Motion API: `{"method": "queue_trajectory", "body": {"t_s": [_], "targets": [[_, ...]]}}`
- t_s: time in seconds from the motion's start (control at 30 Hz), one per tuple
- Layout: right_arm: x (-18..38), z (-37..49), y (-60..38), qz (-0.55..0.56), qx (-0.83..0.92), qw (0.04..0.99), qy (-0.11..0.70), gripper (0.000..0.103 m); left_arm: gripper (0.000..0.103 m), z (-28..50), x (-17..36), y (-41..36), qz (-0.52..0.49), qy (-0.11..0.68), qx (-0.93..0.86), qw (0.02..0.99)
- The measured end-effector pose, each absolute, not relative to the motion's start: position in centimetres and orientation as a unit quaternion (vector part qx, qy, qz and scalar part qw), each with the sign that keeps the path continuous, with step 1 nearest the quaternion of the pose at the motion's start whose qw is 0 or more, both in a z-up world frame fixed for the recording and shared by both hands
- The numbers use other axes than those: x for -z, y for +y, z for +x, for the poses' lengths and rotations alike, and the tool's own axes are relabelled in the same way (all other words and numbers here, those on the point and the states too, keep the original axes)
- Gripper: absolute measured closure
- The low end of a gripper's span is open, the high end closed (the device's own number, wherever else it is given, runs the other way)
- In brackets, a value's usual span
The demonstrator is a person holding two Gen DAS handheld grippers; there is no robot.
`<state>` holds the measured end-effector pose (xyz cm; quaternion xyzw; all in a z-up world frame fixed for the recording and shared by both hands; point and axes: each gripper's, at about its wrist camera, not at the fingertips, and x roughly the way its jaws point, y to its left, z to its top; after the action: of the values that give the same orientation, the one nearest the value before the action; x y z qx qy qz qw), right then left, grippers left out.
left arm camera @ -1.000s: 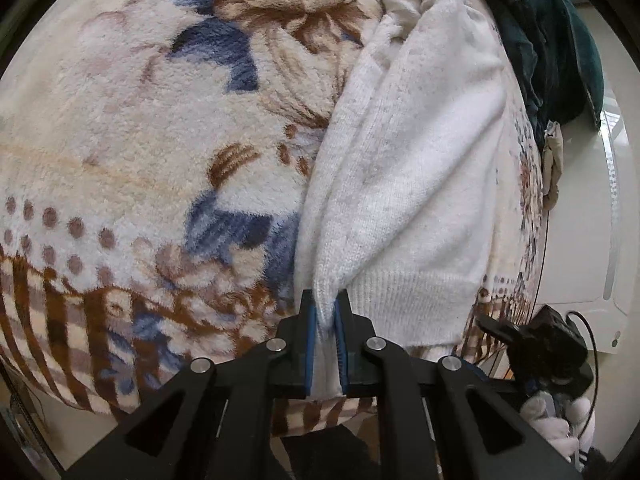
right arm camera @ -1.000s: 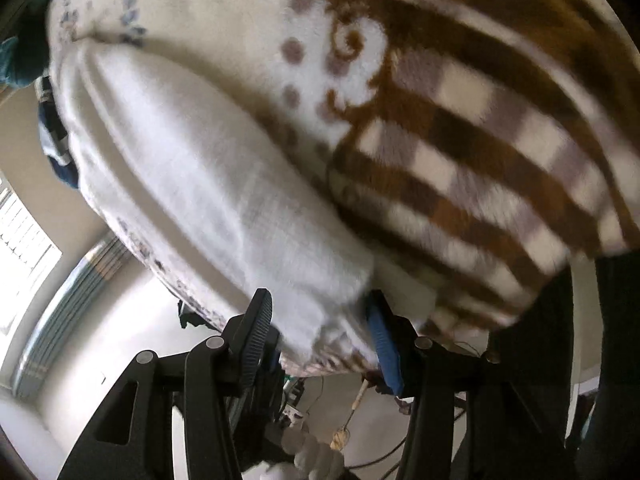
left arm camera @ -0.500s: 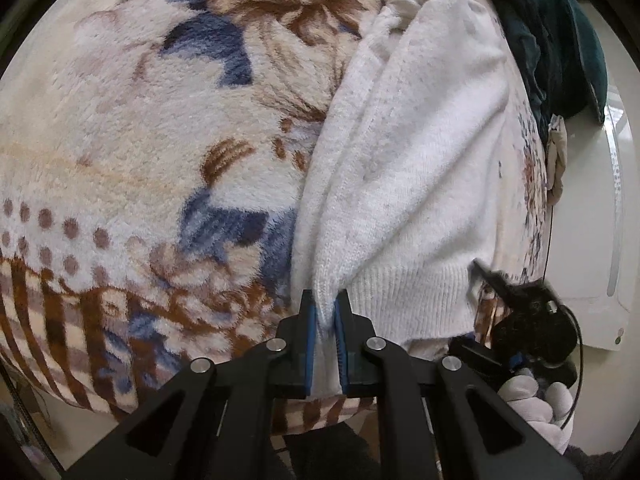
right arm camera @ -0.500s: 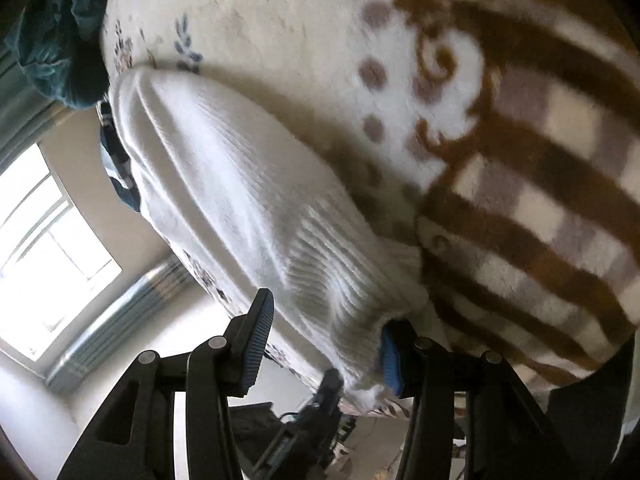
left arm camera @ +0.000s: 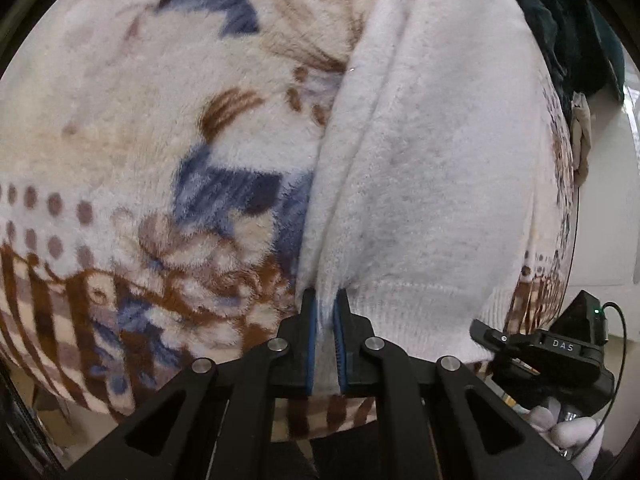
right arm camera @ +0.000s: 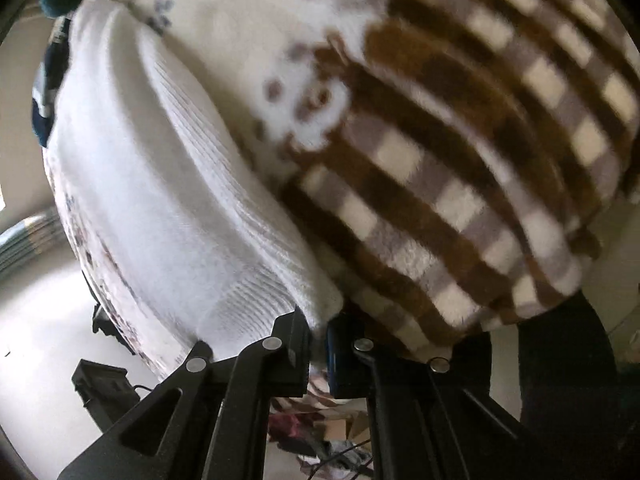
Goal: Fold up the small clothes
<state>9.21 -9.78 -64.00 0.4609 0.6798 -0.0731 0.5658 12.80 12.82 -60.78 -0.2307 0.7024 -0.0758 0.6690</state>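
A white knit sweater [left arm camera: 432, 168] lies lengthwise on a plush patterned blanket [left arm camera: 140, 128]. My left gripper [left arm camera: 325, 300] is shut on the near left corner of the sweater's ribbed hem. My right gripper [right arm camera: 318, 320] is shut on the other hem corner of the white sweater [right arm camera: 160, 184], at the edge of the brown checked part of the blanket [right arm camera: 460, 160]. The right gripper also shows in the left wrist view [left arm camera: 492, 334], at the sweater's right hem corner.
Dark teal clothes [left arm camera: 576, 28] lie piled at the far end of the blanket. The blanket's near edge hangs over the bed front. A white wall and floor lie beyond the bed's far side, with a black box [right arm camera: 102, 384] on the floor.
My right gripper has closed from wide open onto the sweater's hem corner. My left gripper keeps its hold and has moved closer in over the sweater.
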Motion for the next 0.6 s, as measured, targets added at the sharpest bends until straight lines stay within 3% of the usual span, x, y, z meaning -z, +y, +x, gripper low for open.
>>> {"method": "queue_trajectory", "body": {"t_s": [0.07, 0.13, 0.2, 0.23, 0.27, 0.37, 0.6], "targets": [[64.1, 10.6, -9.6, 0.467, 0.069, 0.554, 0.686, 0.096, 0.093, 13.2, 60.2, 12.6, -0.233, 0.707, 0.081, 0.663], [63.6, 11.0, -10.2, 0.452, 0.061, 0.552, 0.698, 0.079, 0.086, 13.7, 59.0, 12.9, -0.245, 0.707, 0.086, 0.657], [62.5, 13.1, -10.9, 0.432, 0.048, 0.548, 0.715, 0.052, 0.064, 14.2, 57.0, 13.3, -0.261, 0.698, 0.087, 0.661], [61.6, 14.1, -11.0, 0.425, 0.043, 0.55, 0.718, 0.049, 0.039, 14.5, 56.0, 13.7, -0.271, 0.689, 0.089, 0.666], [60.3, 15.5, -10.7, 0.419, 0.039, 0.557, 0.716, 0.046, 0.025, 15.2, 54.6, 14.1, -0.285, 0.675, 0.091, 0.674], [55.9, 18.1, -11.2, 0.377, 0.036, 0.597, 0.707, 0.034, 0.025, 18.7, 51.7, 14.9, -0.326, 0.631, 0.099, 0.697], [49.9, 28.4, -13.6, 0.289, 0.05, 0.676, 0.676, 0.025, 0.025, 33.2, 50.2, 14.5, -0.324, 0.557, 0.104, 0.757]]}}
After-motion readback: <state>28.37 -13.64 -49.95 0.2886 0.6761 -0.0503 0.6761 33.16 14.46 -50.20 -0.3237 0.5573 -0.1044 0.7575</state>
